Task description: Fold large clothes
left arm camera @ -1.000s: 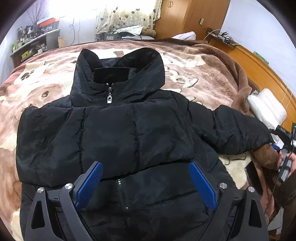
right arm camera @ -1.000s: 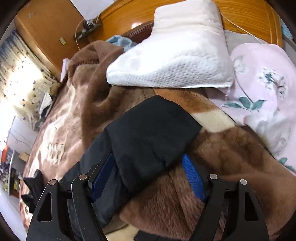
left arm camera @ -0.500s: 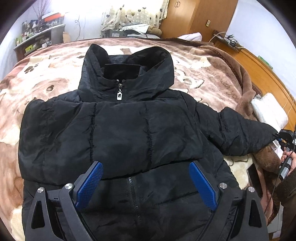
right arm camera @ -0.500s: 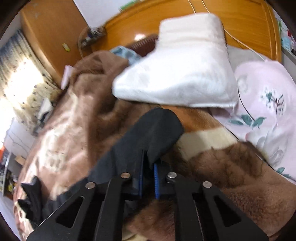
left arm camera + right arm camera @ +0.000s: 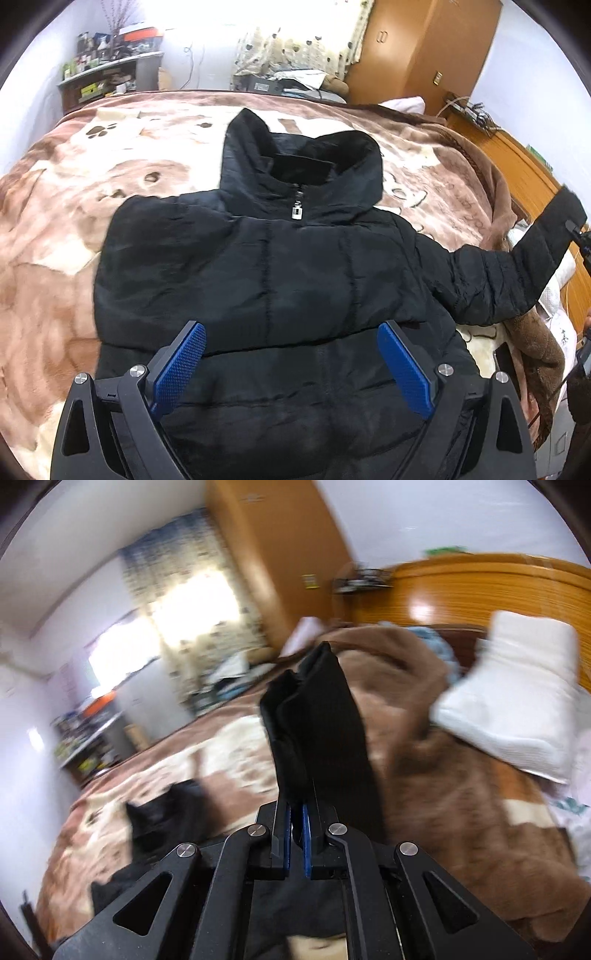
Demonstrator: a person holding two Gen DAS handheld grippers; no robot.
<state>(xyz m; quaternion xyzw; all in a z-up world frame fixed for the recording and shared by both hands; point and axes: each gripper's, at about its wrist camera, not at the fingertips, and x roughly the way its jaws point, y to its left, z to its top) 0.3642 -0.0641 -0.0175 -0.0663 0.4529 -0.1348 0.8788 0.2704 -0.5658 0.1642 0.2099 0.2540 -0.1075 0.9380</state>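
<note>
A black puffer jacket lies front up on a brown patterned blanket, hood away from me, zipper closed. My left gripper is open and empty, hovering over the jacket's lower hem. My right gripper is shut on the cuff of the jacket's sleeve and holds it lifted off the bed. In the left wrist view that sleeve rises to the right, with the right gripper at its end.
A white pillow and a wooden headboard are on the right. A wardrobe, curtains and a cluttered shelf line the far wall. A floral sheet shows at the bed's edge.
The right gripper closed on the sleeve cuff and lifted it up off the blanket. The left gripper rose and drew back slightly, staying open.
</note>
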